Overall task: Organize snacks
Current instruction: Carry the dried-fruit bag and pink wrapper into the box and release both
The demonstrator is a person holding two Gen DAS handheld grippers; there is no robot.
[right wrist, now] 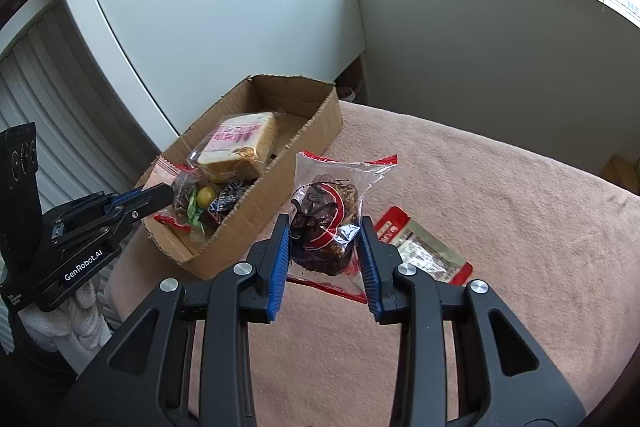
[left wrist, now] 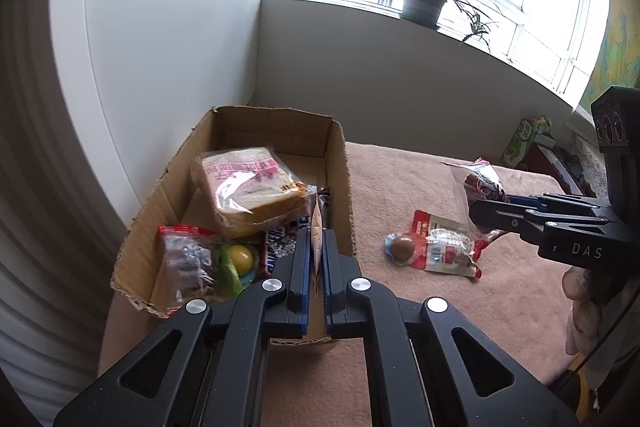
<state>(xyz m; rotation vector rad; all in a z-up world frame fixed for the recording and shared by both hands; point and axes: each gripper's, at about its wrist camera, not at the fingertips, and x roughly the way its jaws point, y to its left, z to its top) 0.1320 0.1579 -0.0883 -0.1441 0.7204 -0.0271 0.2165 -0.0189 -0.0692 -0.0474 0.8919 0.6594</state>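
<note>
A: Snacks first. What does the right gripper (right wrist: 324, 259) hold?

B: A clear packet with red trim (right wrist: 326, 219), dark cake inside. The jaws stand partly open, closed onto the packet's two sides, blue pads (right wrist: 280, 259) touching the film. The packet hangs above the pink blanket (right wrist: 500, 207), just beside the long right wall of the cardboard box (left wrist: 340, 163).

A: And the left gripper (left wrist: 316, 267)?

B: Jaws nearly together over the near end of the box. A thin wrapper edge (left wrist: 317, 227) stands in the gap; whether the pads actually pinch it cannot be told.

A: How should the packet go in?

B: My judgement: the near end is crowded with a red-trimmed packet (left wrist: 184, 259), a yellow sweet (left wrist: 239, 257) and a dark bar (left wrist: 280, 243), with a wrapped bread slice (left wrist: 248, 183) leaning on them. The far end is bare. Carry the packet over the right wall, clear of its rim, lower it there, then open.

A: Risks?

B: Slack film may slip or snag the rim. Keep clear of the left gripper.

A: What remains?

B: A red-and-white pouch (left wrist: 444, 247) and a round brown sweet (left wrist: 402, 247), touching, near the blanket's middle.
</note>
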